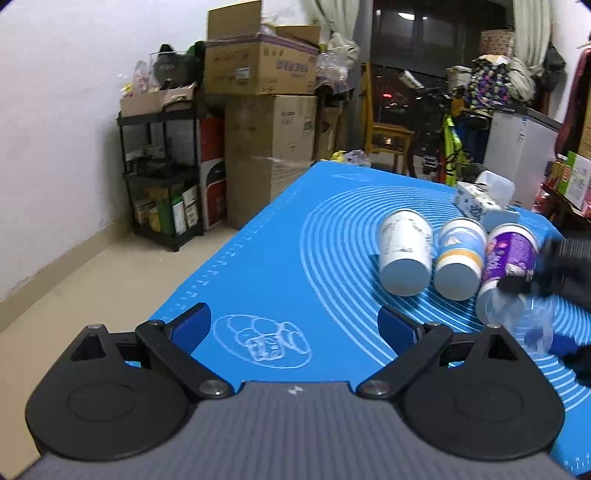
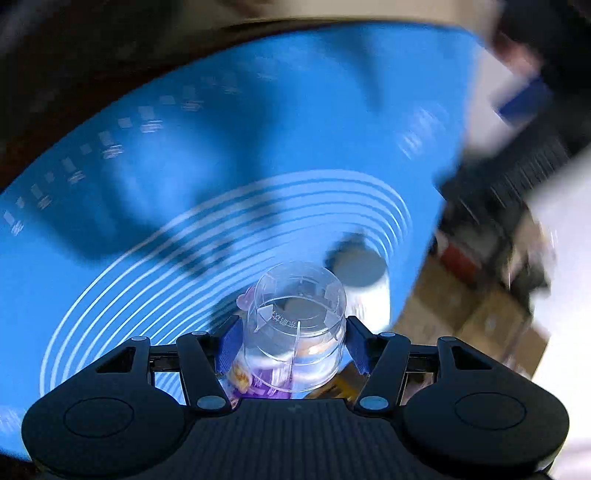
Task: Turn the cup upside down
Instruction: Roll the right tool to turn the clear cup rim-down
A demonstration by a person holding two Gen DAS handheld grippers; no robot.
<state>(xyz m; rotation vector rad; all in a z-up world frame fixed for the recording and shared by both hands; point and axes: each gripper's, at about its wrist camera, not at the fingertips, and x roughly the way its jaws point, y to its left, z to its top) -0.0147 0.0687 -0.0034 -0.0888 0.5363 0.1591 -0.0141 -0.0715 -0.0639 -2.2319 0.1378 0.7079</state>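
Mid-flip: right gripper (image 2: 293,341) clamps clear cup (image 2: 297,314) over blue mat (image 2: 258,129); left gripper (image 1: 295,325) wide open, empty. Next: finish rotation, set rim down.

I see a white wall (image 1: 55,110) on the left and a pale floor (image 1: 92,280) under it. A black shelf rack (image 1: 162,177) stands by the wall, full of small things. Next to it are big brown cardboard boxes (image 1: 266,110), stacked up. Farther back is a dark window (image 1: 424,44) with curtains (image 1: 532,33). A yellow wooden chair (image 1: 388,133) stands near it.
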